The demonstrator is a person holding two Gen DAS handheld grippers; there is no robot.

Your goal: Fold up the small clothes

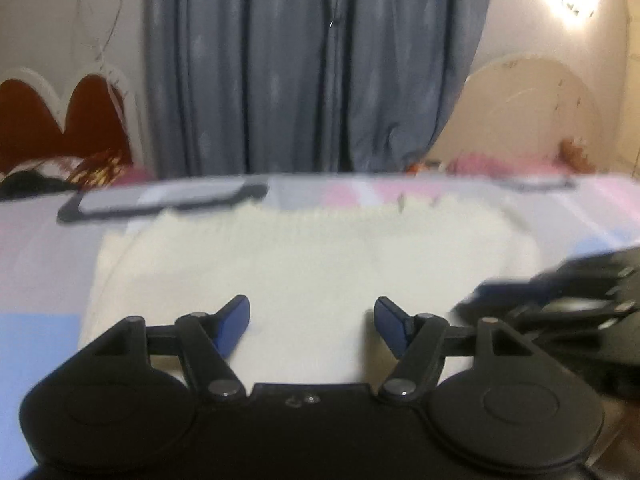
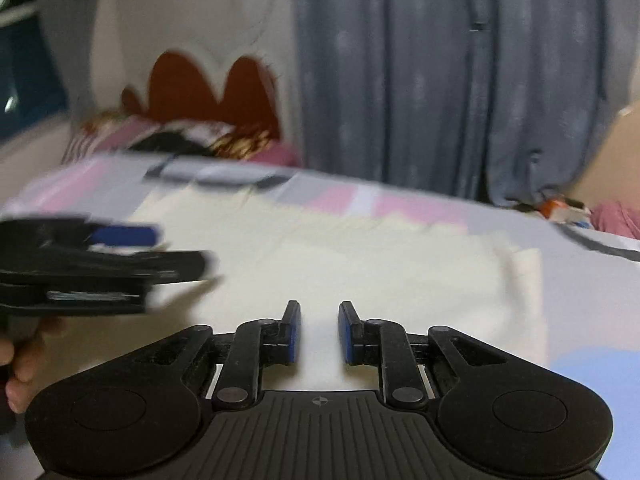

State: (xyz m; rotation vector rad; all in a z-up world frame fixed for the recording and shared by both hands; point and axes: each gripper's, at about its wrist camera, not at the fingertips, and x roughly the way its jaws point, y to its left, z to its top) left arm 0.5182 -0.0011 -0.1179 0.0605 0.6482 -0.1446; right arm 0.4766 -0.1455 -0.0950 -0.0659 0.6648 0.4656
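Blue-grey curtains (image 1: pixel 280 68) hang behind the bed in the left wrist view, with a red scalloped headboard (image 1: pixel 48 120) at far left and a bright lamp glare top right. No writing can be read anywhere; everything is smeared by blur. On the pastel patchwork bedsheet (image 1: pixel 32 248) lies the cream garment (image 1: pixel 312 264), spread flat, and the left gripper (image 1: pixel 312 320) sits over its near edge with jaws standing wide apart, nothing between the blue pads. At right, the right gripper (image 1: pixel 560 300) shows as a dark blur above the cloth's right side. Over to the right wrist view: same curtains (image 2: pixel 440 80), same headboard (image 2: pixel 208 88), crumpled pink and patterned bedding below it. The garment (image 2: pixel 360 264) fills the middle of the bedsheet (image 2: pixel 580 280). The right gripper (image 2: pixel 320 332) hovers at its near edge, jaws parted only narrowly, pads clear of any cloth. The left gripper (image 2: pixel 120 248) blurs in from the left, a hand (image 2: pixel 20 368) beneath it.
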